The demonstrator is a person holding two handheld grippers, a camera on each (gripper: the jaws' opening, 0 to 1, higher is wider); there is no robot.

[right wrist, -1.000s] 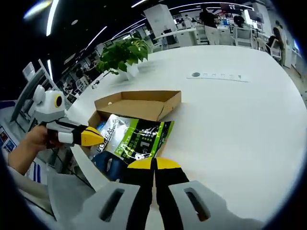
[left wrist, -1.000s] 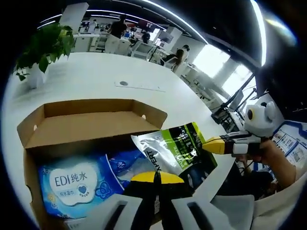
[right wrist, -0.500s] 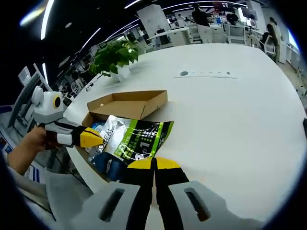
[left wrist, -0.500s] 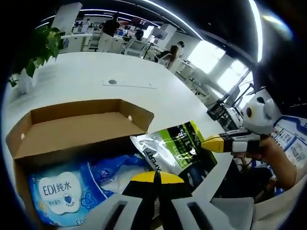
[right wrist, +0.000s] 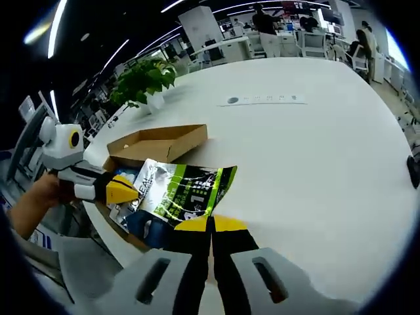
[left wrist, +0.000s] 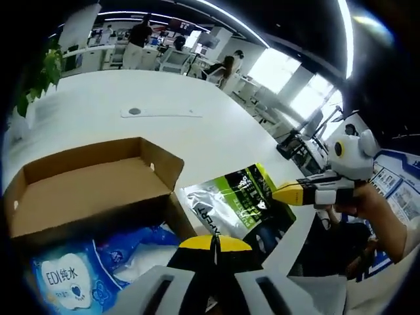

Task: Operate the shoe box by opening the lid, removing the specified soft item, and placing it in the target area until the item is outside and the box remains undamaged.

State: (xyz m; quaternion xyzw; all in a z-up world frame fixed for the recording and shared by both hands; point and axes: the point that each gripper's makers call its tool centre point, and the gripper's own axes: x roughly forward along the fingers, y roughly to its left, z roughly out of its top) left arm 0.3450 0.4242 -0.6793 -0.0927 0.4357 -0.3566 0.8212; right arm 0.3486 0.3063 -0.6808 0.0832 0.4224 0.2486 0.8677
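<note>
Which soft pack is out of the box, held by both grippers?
The green and silver pouch, pinched between both grippers; the blue wet-wipes pack lies inside the shoe box.

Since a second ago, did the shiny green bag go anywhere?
Yes. The green bag, gripped by both grippers, has come further out of the cardboard box and away from it, over the white table. The right gripper and the left gripper both stay shut on the bag. The blue wipes pack stays inside the box, and the lid stays open.
</note>
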